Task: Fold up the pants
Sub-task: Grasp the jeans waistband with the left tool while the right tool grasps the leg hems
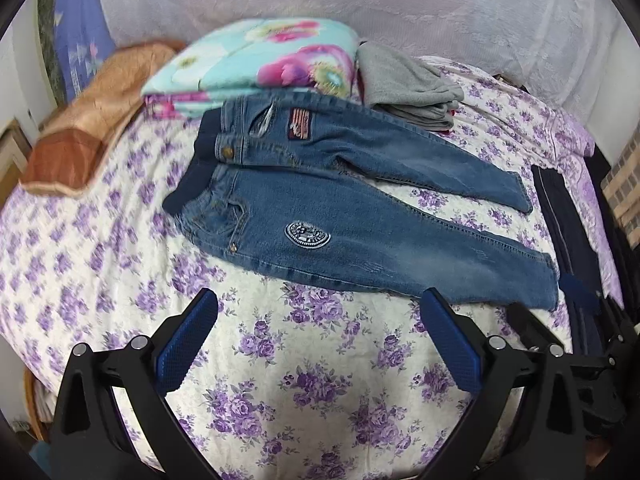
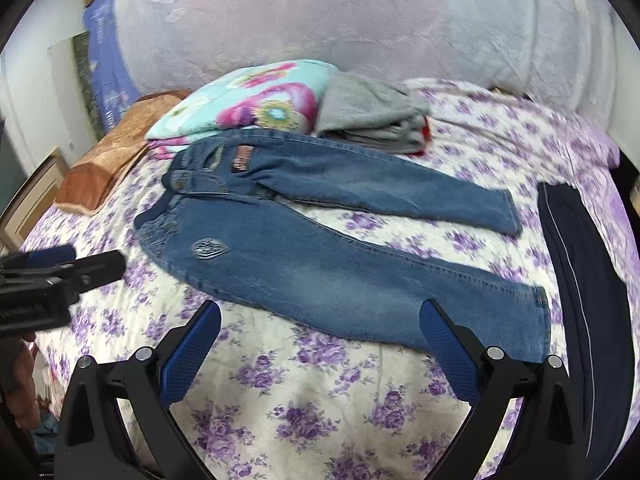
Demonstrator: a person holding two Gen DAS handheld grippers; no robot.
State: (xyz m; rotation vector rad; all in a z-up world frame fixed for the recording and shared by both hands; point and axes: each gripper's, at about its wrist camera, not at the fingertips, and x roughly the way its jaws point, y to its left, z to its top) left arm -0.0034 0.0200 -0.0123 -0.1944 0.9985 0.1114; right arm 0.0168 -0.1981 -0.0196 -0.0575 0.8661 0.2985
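Small blue jeans (image 1: 360,220) lie flat on the floral bedsheet (image 1: 280,380), waistband to the left, both legs spread to the right, with an oval patch on the near leg. They also show in the right wrist view (image 2: 340,248). My left gripper (image 1: 320,308) is open and empty, hovering just in front of the near leg. My right gripper (image 2: 320,320) is open and empty, near the hem of the near leg. The left gripper's body shows at the left edge of the right wrist view (image 2: 60,272).
A folded floral quilt (image 1: 260,60), a grey folded garment (image 1: 408,84) and a brown pillow (image 1: 92,120) lie behind the jeans. Dark navy pants (image 2: 580,280) lie along the right edge of the bed. A white curtain (image 2: 360,20) hangs behind.
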